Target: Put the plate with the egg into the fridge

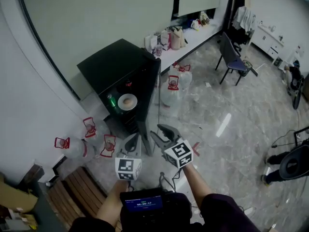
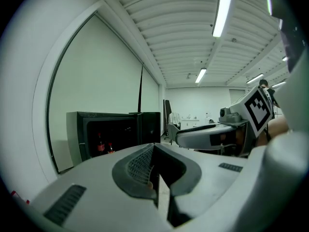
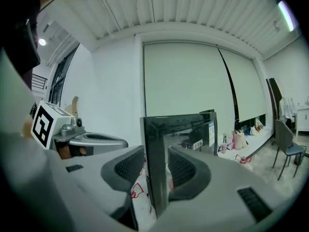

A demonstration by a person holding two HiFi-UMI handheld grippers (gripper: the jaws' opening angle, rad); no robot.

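Note:
The black fridge (image 1: 116, 64) stands by the wall with its door (image 1: 150, 95) swung open. On a shelf inside lies the white plate (image 1: 127, 105) with the brown egg (image 1: 127, 100). My right gripper (image 1: 161, 133) is at the door's free edge. In the right gripper view the door (image 3: 178, 129) stands between the jaws of the right gripper (image 3: 155, 170), with both pads against it. My left gripper (image 1: 131, 143) hangs just left of it, shut and empty (image 2: 155, 178), pointing toward the fridge (image 2: 111, 132).
Water jugs with red handles stand right of the fridge (image 1: 170, 88) and left of it (image 1: 91, 129). A green bottle (image 1: 112, 103) sits inside beside the plate. A slatted wooden bench (image 1: 82, 192) is at my lower left. A blue chair (image 1: 231, 57) stands far right.

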